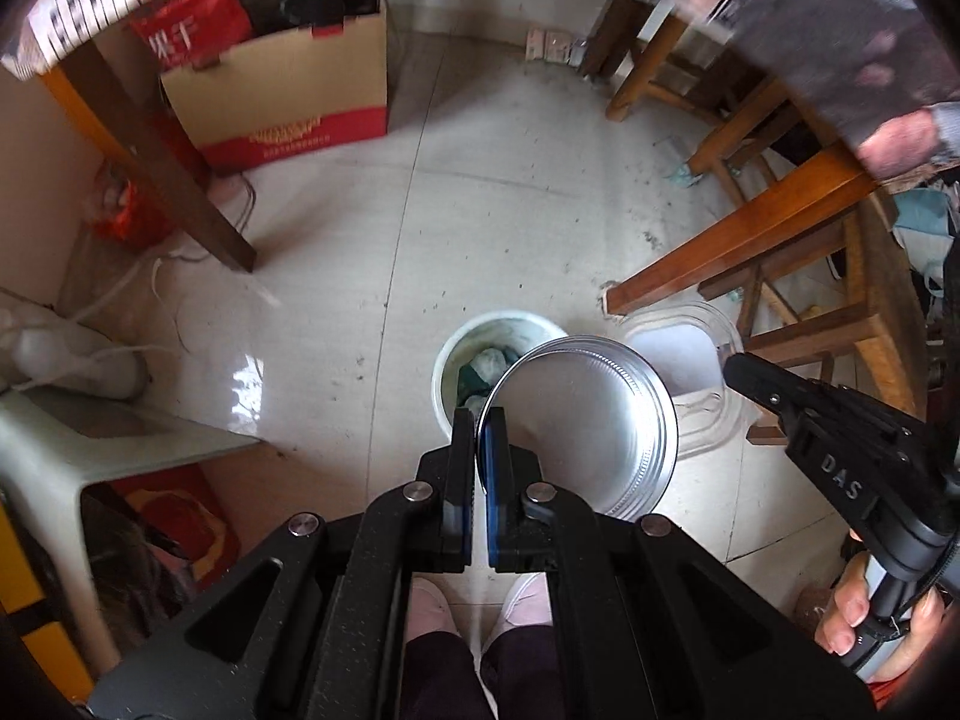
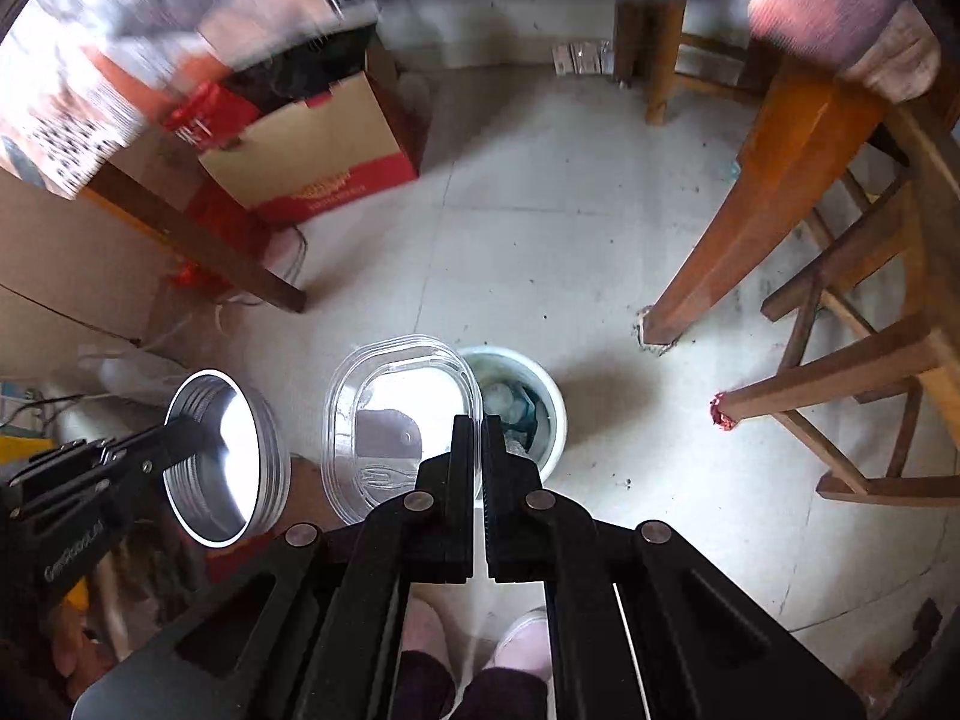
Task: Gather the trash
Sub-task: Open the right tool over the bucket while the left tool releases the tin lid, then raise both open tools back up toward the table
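Left gripper (image 1: 480, 420) clamped on metal lid (image 1: 591, 426) rim, held right over white trash bin (image 1: 447, 360); right gripper (image 2: 478, 426) pinching clear plastic container (image 2: 399, 420) alongside, equally near.

A trash bin (image 1: 447, 360) stands on the floor (image 1: 492, 228) just ahead of the person's shoes (image 1: 528, 600), with crumpled waste (image 1: 489, 363) inside it. The left gripper (image 1: 480, 420) holds a metal tin (image 1: 591, 420) by its rim above the bin. To its right, the right gripper (image 2: 477, 426) holds a plastic container (image 2: 384, 402) over the bin's edge. A cardboard box (image 1: 288, 84) sits farther back on the left, under a table. Wooden chairs (image 1: 798, 252) stand to the right.
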`<state>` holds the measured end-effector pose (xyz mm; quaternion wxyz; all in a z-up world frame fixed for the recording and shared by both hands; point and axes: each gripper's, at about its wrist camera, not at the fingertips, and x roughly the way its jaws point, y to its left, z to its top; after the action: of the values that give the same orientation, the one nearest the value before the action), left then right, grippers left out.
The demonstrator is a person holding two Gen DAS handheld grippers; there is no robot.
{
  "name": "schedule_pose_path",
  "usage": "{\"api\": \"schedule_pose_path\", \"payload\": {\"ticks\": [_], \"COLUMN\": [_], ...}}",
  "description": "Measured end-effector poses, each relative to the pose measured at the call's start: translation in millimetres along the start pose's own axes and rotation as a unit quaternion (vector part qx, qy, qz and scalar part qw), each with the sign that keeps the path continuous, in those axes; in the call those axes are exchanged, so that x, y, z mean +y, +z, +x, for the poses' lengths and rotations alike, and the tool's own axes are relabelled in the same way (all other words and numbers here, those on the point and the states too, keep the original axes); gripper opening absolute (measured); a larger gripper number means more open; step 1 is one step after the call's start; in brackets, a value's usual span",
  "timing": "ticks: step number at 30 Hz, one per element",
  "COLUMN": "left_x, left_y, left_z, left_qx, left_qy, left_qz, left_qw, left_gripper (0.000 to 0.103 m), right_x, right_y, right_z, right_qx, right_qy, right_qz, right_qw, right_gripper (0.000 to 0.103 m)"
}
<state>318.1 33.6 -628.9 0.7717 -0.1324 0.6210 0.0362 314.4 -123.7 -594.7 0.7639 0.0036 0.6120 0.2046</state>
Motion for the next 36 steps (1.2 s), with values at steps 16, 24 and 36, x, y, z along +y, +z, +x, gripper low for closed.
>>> {"api": "schedule_pose_path", "payload": {"ticks": [16,24,36], "left_x": [-16,-23,-35], "left_y": [13,23,38], "left_z": [57,59,-59], "left_qx": [0.026,0.048,0.012], "left_qy": [-0.007,-0.043,-0.029], "left_qz": [0.015,0.0,0.014], "left_qw": [0.9995,0.9979,0.9994], "left_gripper": [0.006,0.034,0.034], "right_x": [-24,-25,3], "right_y": [-1,9,31], "right_z": [37,29,-48], "right_qx": [0.054,0.041,0.025], "right_qy": [0.024,-0.002,0.019], "right_qz": [0.035,0.02,0.011], "right_qw": [0.998,0.999,0.999], "right_gripper": [0.034,0.034,0.034]}}
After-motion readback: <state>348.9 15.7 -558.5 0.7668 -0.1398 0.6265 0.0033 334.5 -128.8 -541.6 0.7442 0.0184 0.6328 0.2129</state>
